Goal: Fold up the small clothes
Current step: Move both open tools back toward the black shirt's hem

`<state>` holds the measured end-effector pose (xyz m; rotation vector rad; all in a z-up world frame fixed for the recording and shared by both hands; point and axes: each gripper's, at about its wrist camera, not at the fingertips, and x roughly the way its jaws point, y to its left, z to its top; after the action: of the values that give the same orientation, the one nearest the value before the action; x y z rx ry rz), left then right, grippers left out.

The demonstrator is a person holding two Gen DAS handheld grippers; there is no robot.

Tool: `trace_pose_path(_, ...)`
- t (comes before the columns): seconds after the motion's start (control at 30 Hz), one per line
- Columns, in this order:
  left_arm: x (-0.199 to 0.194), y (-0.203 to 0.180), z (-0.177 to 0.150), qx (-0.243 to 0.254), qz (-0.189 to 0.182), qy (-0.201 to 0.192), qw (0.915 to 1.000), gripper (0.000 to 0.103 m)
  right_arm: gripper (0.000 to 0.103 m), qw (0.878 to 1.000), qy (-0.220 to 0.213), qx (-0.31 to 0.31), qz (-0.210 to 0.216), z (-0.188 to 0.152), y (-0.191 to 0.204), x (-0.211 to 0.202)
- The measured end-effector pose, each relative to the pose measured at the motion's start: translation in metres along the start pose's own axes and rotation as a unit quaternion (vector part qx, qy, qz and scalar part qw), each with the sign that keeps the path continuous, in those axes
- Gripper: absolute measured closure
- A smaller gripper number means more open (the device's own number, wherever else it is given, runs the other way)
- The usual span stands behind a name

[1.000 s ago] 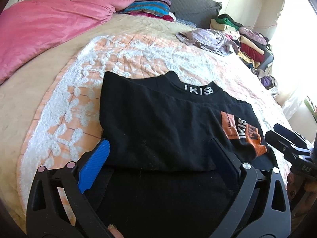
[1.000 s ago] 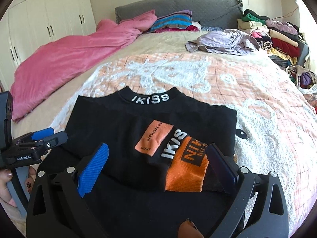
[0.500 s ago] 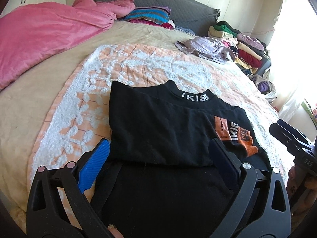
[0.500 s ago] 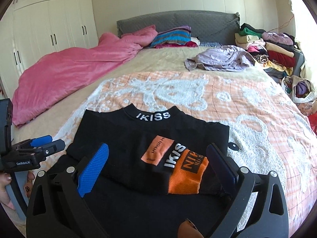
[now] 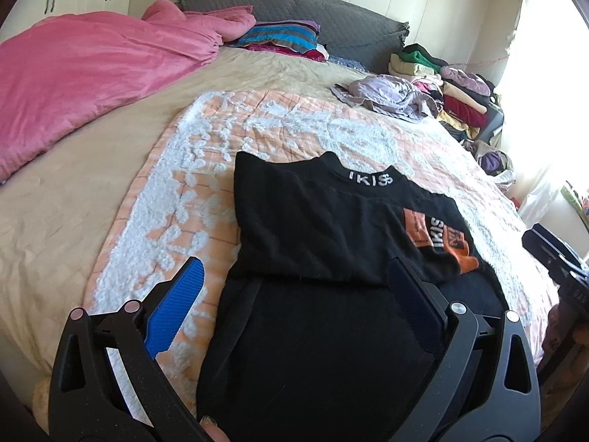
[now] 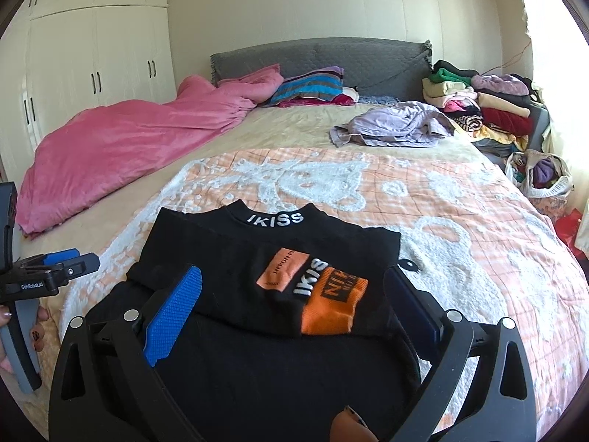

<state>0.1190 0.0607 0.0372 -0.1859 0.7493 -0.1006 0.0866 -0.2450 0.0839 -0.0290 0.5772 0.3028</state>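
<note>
Nearest in the left wrist view, the left gripper (image 5: 294, 283) has its two fingers spread wide apart with nothing between the pads, and the black garment (image 5: 331, 243) lies under them on the bed. The right gripper (image 6: 292, 291) is in the same state in its own view: fingers wide apart, holding nothing, above the near part of the same garment (image 6: 228, 258). The garment lies on the near part of the orange and white blanket (image 5: 294, 125), partly folded, with an upper layer laid over a lower black layer that reaches toward the cameras. Its collar with the white letters "IKISS" is on the far edge. The right wrist view shows the orange cuff (image 6: 333, 311) and the printed patch in full, near the middle; in the left wrist view this cuff (image 5: 464, 254) is seen only at an angle, at the right edge of the garment. Each view shows also the other gripper at its side: the right one is dark at the right border of the left view, and the left one appears at the left border of the right view, with a hand (image 6: 22, 328) on its grip. Farther away are a pink duvet (image 5: 84, 73) on the left, a lilac crumpled cloth (image 6: 394, 125) on the right, striped pillows (image 6: 313, 86) at the grey headboard (image 6: 368, 60), and a pile of folded clothes (image 6: 486, 103) at the far right. Only the right view shows the white wardrobe (image 6: 95, 55) fully and a bag of clothes (image 6: 541, 176) beside the bed.
</note>
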Motion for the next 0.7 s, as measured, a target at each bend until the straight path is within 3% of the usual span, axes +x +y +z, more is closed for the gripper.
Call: trace_pose_path(0.7,-0.01,0.014,-0.032,0.015,0.015,0.028,0.9994,0.01,0.005,0.998,0.048,0.029,-0.041,-0.054,-0.027,-0.023)
